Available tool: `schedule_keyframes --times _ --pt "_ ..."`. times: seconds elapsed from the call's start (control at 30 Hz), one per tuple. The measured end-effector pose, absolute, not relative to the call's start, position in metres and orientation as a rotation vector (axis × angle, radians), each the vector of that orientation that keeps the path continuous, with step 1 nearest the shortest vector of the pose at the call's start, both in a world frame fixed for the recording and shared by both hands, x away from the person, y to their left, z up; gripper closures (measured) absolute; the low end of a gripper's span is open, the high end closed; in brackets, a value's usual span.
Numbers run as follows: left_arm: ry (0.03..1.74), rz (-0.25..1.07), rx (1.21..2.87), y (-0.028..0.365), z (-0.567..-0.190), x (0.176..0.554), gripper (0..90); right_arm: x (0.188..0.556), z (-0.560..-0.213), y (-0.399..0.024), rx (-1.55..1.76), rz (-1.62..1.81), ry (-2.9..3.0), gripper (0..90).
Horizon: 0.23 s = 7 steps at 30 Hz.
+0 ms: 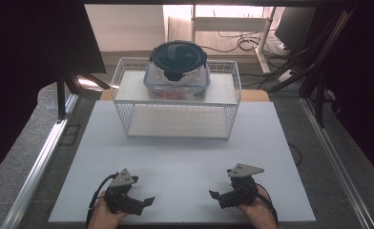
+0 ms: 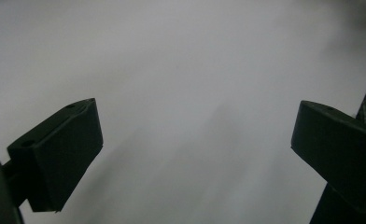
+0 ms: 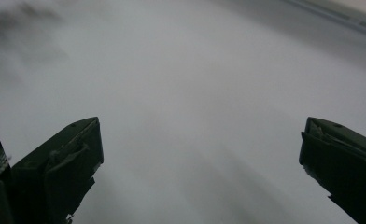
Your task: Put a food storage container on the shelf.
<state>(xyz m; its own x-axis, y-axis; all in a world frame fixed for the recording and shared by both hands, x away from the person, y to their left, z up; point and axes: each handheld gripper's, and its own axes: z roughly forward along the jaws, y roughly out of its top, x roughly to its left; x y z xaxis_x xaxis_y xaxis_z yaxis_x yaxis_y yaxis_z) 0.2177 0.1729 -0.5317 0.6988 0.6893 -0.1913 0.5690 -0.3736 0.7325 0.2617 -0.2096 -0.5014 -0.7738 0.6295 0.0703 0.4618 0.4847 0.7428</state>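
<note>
A clear food container with a dark round lid [image 1: 178,67] stands on the top shelf of a white wire rack [image 1: 176,98] at the far middle of the white board. Something red shows through its wall. My left gripper [image 1: 144,204] rests low on the board's near left, held by a hand, jaws pointing right. My right gripper [image 1: 217,197] sits at the near right, jaws pointing left. In the left gripper view the left gripper [image 2: 195,154] stands wide open over bare white board. In the right gripper view the right gripper [image 3: 200,163] is likewise open with nothing between its jaws.
The white board [image 1: 180,162] lies on a grey table with metal rails [image 1: 42,160] along both sides. The rack's lower shelf [image 1: 175,125] holds nothing. Cables and a desk frame [image 1: 252,43] lie on the floor beyond the table.
</note>
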Motion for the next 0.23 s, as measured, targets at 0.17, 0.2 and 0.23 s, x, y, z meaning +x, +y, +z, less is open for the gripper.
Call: schedule_keyframes --times 0.17,0.2,0.23 --pt "0.966 0.195 2.098 0.1727 -0.5344 0.2192 1.2 0.2606 -0.507 -0.2064 0.929 1.122 2.543 0.0" --pt "0.97 0.192 2.089 0.1735 -0.5343 0.22 1.2 0.2608 -0.5072 -0.2061 0.921 1.109 2.541 0.0" --pt "0.97 0.192 2.089 0.1735 -0.5343 0.22 1.2 0.2608 -0.5072 -0.2061 0.921 1.109 2.541 0.0"
